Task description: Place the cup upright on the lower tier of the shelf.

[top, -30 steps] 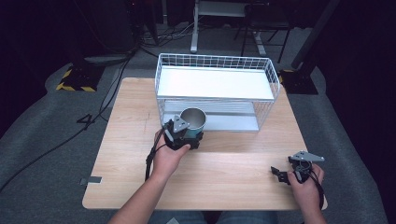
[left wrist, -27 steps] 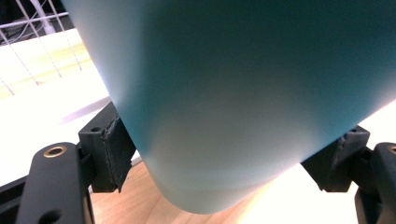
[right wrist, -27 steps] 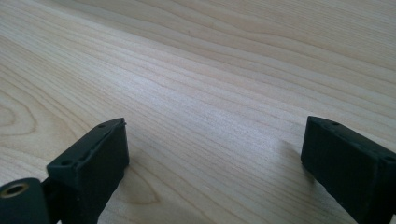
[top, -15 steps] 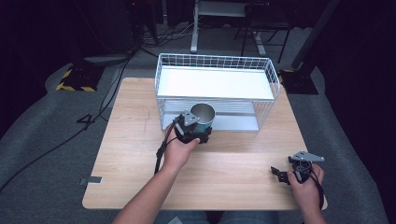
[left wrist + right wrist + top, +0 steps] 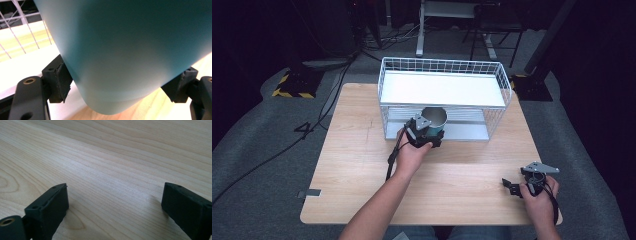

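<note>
Carried forward and to the right since a second ago: teal cup with a silvery metal inside [image 5: 434, 121], then clear of the white wire basket rack [image 5: 443, 95], now up against the rack's front lower opening, held off the light wooden table [image 5: 362, 160]. Unmoved over the same second: right gripper [image 5: 513, 187], low at the table's near right corner.

Seen from the high view: open mouth of the cup facing up, cup roughly upright, rim level with the rack's white upper shelf edge, grey lower shelf just behind. Lost in that view but plain in the left gripper view — the cup's smooth teal wall [image 5: 130, 50] tilted across the frame, its rounded bottom edge hanging above wood and a pale strip of shelf, white wires at upper left. Right gripper view: bare wood grain between two black jaws.

Left gripper [image 5: 426, 136] clamped on the teal cup — one pad [image 5: 61, 80] pressed to each side of its lower wall, jaws spread about as wide as the cup. Right gripper [image 5: 115, 205] gaping wide, holding nothing, close above the table.

Left forearm stretched diagonally from the bottom edge toward the rack, hand wrapped around the gripper body. Right hand pulled in near the table's front edge, wrist bent, grey three-cornered plate on top.
</note>
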